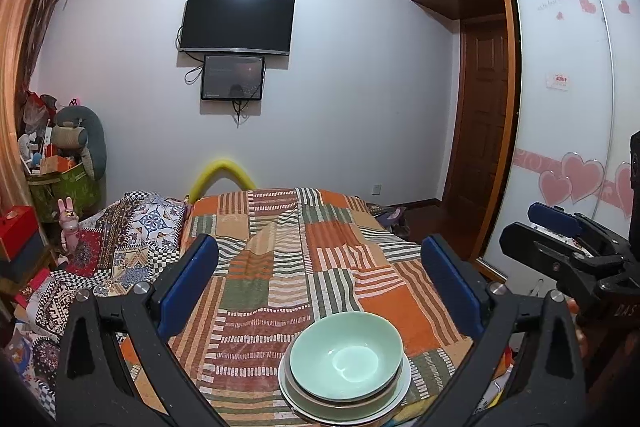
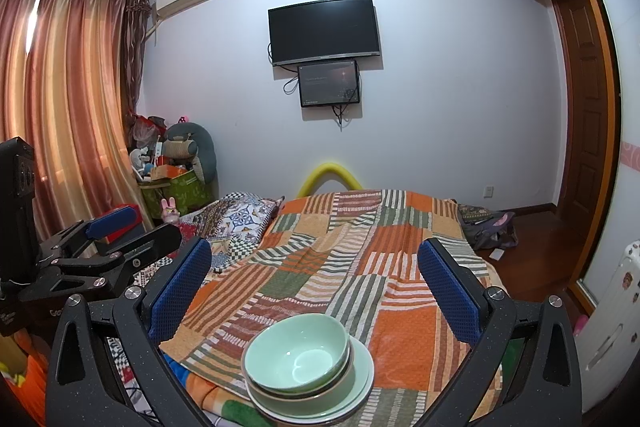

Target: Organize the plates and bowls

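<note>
Left wrist view: the left gripper (image 1: 320, 287) has its blue-padded fingers (image 1: 188, 287) spread wide, with nothing between them. Low in the frame, just right of centre, a stack of dishes sits on the striped patchwork bedspread (image 1: 288, 247) near the bed's closest edge. A pale green bowl (image 1: 346, 353) is on top, nested in a second bowl whose darker rim shows just below it, and both rest on green plates (image 1: 402, 385) with a white one at the bottom. The stack lies below and between the two fingers, touching neither. At the right edge of the frame the right gripper (image 1: 560, 231) shows from the side, its blue pad uppermost, with part of a hand behind it.

From the right wrist view, the right gripper (image 2: 314, 287) is likewise wide open and empty. The same bowl (image 2: 298, 353) and plates (image 2: 360, 375) appear low and centre, on the bedspread (image 2: 360, 247), apart from both fingers (image 2: 180, 291). The left gripper (image 2: 116, 231) sits at the left of the frame, in front of the orange curtains (image 2: 68, 87).

On the far wall, upper centre of both views, hang a dark television (image 1: 238, 23) and a smaller screen (image 1: 233, 77) just beneath it. A yellow foam tube (image 1: 222, 175) arches behind the bed's far end.
</note>
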`<state>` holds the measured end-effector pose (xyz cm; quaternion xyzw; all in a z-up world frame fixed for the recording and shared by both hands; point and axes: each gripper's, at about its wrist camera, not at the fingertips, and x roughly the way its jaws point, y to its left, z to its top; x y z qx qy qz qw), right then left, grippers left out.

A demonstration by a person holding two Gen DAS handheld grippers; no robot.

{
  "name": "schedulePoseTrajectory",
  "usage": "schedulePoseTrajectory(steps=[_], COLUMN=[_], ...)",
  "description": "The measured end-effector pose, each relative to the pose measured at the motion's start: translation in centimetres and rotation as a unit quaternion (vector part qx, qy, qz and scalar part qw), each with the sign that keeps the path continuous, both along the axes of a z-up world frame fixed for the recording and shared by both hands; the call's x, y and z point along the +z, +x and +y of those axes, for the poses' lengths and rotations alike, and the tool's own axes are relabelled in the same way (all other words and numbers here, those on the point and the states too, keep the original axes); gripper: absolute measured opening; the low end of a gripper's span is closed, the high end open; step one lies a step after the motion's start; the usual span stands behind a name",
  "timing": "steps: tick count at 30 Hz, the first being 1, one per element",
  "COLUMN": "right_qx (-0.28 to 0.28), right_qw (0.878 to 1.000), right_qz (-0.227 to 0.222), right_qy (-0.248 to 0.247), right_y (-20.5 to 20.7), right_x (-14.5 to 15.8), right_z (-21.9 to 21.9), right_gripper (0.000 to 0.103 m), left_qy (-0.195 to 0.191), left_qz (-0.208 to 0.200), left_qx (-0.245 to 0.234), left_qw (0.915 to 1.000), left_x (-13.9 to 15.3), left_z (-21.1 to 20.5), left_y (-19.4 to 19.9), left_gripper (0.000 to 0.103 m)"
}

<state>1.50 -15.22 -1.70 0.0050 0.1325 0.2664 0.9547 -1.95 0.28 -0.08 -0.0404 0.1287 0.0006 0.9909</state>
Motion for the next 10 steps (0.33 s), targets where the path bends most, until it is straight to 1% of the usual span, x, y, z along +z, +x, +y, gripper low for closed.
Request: schedulePoseTrajectory(steps=[10], right_qx=[-0.001], right_qw=[1.000], right_qz=[0.002], right_qy=[0.001], right_y=[0.01], right_x=[-0.02], right_z=[-0.06], right_gripper=[0.103], left_qy=[-0.008], left_qz=[0.004], left_qx=[0.005], left_qw=[0.9999], left_x=[-0.05], left_z=[0.36], left_y=[0.30], left_gripper=[0.103])
